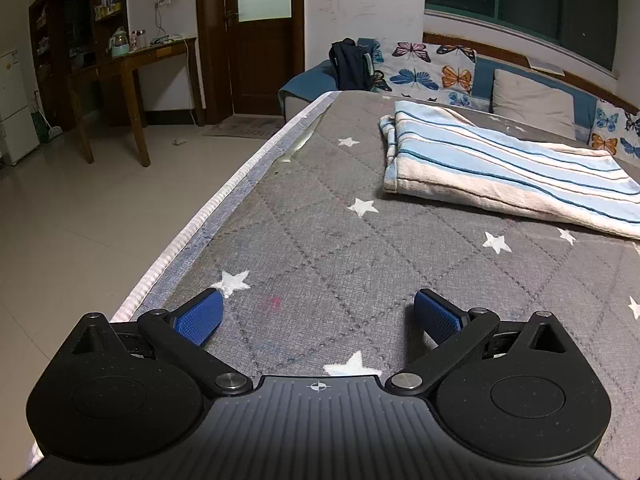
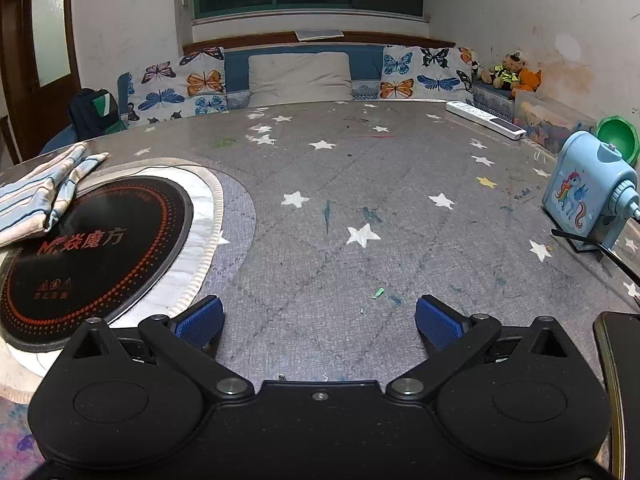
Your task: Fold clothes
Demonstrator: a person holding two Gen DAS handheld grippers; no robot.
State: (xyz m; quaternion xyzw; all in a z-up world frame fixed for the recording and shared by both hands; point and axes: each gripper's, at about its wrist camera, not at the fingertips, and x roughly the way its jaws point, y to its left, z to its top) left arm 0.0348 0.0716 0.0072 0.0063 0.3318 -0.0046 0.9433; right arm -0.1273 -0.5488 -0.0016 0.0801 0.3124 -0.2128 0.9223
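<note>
Grey star-print table cover [image 1: 320,208] spans both views. Striped cloth [image 1: 500,168], already folded, lies on it with its long axis running right and away from the left gripper [image 1: 318,316]. It sits ahead-right of that gripper, far left of the right gripper [image 2: 320,320]. Left looks nearer. Both stand wide, empty.

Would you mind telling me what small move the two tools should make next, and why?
Probably bring both tools toward the striped cloth. The left tool and right tool stand open and empty over the star-patterned cover, and the cloth lies apart from both, partly over the black round cooktop.
</note>
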